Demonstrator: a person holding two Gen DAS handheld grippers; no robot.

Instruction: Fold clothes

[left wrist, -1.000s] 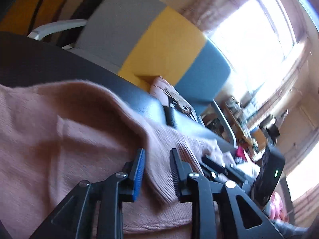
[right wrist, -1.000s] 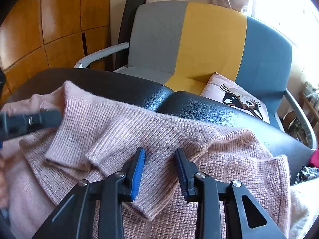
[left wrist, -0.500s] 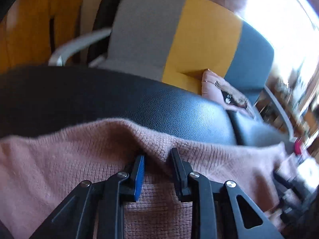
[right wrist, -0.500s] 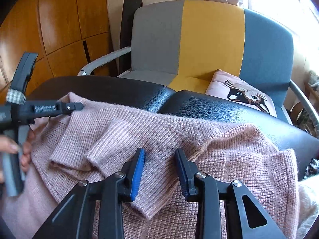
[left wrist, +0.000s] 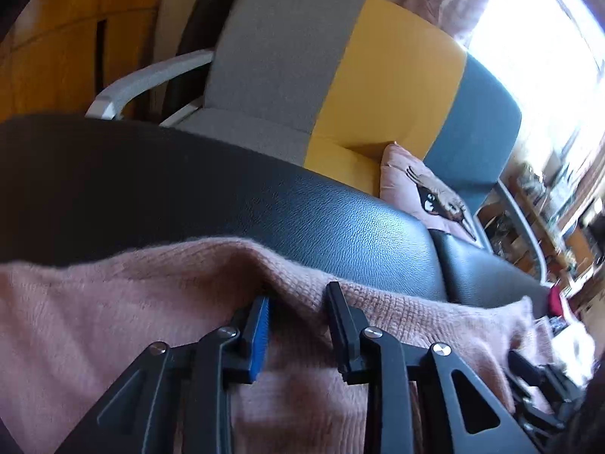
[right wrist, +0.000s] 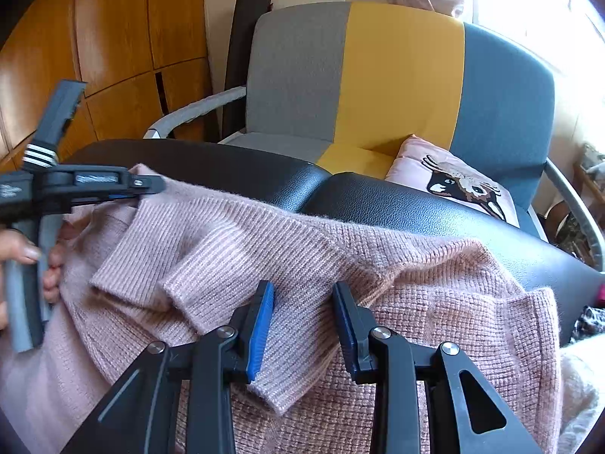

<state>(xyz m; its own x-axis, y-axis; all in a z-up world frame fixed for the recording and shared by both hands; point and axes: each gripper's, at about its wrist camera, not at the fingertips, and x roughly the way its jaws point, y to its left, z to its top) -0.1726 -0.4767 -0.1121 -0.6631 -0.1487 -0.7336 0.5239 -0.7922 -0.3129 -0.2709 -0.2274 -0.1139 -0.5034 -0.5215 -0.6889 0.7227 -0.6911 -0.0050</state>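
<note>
A pink knit sweater (right wrist: 435,302) lies partly folded on a black leather seat (right wrist: 397,204). Its ribbed sleeves (right wrist: 211,249) are folded across the body. My right gripper (right wrist: 302,314) is open over the ribbed sleeve cuff, with fabric between its jaws. My left gripper (left wrist: 297,314) is open at the sweater's (left wrist: 113,321) far edge, with a raised fold of knit between its jaws. In the right wrist view the left gripper (right wrist: 143,185) sits at the sweater's far left corner, held by a hand (right wrist: 22,253).
The black leather seat (left wrist: 227,196) extends beyond the sweater. Behind it stands a grey, yellow and blue armchair (right wrist: 397,75) with a pink printed cushion (right wrist: 461,181). Wooden panels (right wrist: 94,56) are at the left. A bright window (left wrist: 537,38) and cluttered shelves (left wrist: 548,196) are at the right.
The left gripper has swung from over the sweater's middle to its far left edge. The right gripper has stayed over the sleeve cuff.
</note>
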